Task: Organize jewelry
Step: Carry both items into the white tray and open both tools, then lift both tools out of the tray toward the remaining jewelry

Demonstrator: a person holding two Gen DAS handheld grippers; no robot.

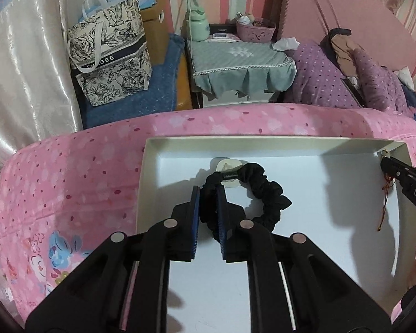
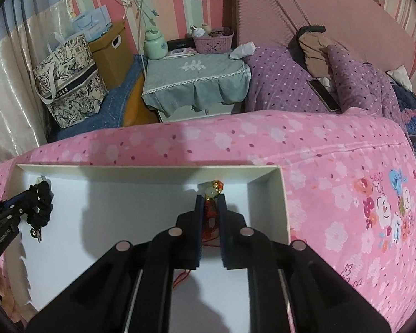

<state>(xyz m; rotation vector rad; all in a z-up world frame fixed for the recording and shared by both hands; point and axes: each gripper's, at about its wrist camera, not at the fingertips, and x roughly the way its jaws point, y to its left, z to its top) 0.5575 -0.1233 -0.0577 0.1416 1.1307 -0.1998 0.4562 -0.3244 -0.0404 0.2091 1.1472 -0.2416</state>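
Now, L to R: left hand-held gripper (image 1: 208, 194) nearly closed, pads pinching black scrunchie (image 1: 263, 191) at left end of white box (image 1: 263, 145) on pink bed (image 1: 69, 180). Right hand-held gripper (image 2: 210, 199) nearly closed on red-cord bead charm (image 2: 214, 190), far right corner inside box.

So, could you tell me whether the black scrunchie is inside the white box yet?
Inside: the black scrunchie hangs within the white box walls, pinched by the left gripper.
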